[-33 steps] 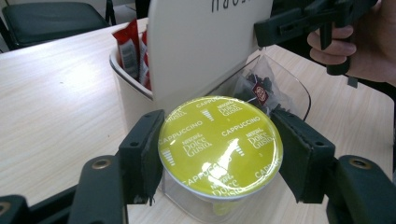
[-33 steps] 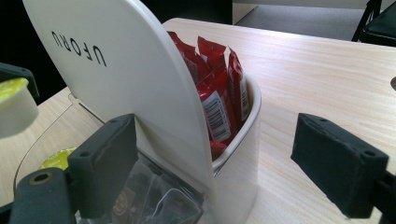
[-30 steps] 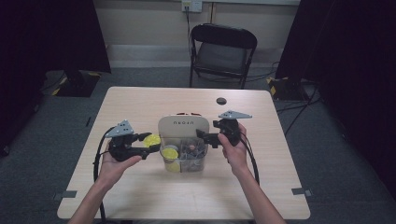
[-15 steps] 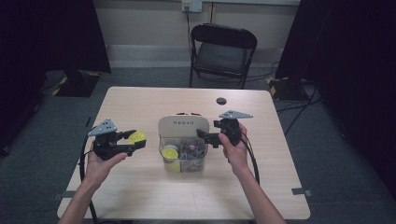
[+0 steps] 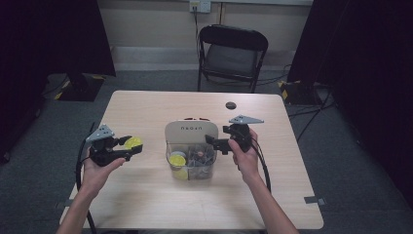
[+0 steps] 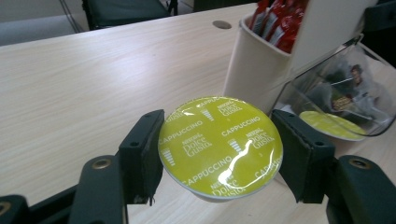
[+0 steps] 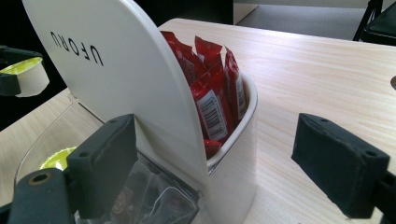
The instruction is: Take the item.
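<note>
Gripping a yellow-green coffee capsule point(image 6: 220, 145) by its rim, foil lid up, the left gripper point(image 5: 125, 149) holds it above bare table point(image 5: 146, 195), well left of the organiser point(image 5: 191, 148). The right gripper point(image 5: 212, 142) is unclenched, its 2 jaws straddling the organiser's white back panel without pinching it. The left hand is nearer the open tabletop, so a straight lowering would likely set the capsule down.

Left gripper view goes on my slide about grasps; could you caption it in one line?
Left gripper clamps a yellow-green cappuccino capsule above the wooden table, beside the white organizer.
</note>
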Motion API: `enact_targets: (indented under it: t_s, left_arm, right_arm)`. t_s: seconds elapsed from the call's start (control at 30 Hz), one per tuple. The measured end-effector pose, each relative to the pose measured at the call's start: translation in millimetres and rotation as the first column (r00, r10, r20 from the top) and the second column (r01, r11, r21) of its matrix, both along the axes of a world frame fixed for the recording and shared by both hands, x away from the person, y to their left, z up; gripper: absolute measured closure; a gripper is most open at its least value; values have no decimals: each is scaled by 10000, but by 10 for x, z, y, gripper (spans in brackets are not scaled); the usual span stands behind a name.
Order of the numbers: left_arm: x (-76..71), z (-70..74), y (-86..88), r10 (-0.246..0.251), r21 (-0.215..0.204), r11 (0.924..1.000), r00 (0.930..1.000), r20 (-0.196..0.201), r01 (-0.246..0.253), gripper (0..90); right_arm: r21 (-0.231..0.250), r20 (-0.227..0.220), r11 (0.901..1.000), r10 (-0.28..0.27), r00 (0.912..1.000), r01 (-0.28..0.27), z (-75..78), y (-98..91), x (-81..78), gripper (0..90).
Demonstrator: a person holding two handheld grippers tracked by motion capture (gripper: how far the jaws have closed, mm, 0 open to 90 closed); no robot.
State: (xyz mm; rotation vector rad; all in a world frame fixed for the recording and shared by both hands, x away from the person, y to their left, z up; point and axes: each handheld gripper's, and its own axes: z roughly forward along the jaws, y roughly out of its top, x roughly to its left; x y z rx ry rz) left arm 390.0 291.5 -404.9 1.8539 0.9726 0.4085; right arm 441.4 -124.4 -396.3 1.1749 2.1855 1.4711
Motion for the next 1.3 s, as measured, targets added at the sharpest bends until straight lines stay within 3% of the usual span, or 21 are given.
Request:
enact_targets:
  t_s: [0.37,0.63,1.03,1.1,1.3]
  left_arm:
    - [121,-237,45,293,353,9990,9973,-668,-270,378]
    - [212,-431,-2,164,786,9969,9953,-957,-89,378]
    - [326,-721,-8,408,939,9952,9880,-1488,-270,378]
    - [349,-754,-10,415,774,9966,9864,-1592,-294,377]
    - [367,-792,-12,465,837,9960,9843,-1700,-326,377]
  right_arm:
    - [1,-16,10000,27,10000,-27,-5,8,1,131]
    - [-15,-11,10000,8,10000,-8,-8,14,0,131]
    - [-8,-17,10000,5,10000,-5,-9,17,0,132]
    - [-2,-16,10000,13,10000,-13,-10,15,3,131]
    - [-20,-37,10000,25,10000,-25,-16,24,2,131]
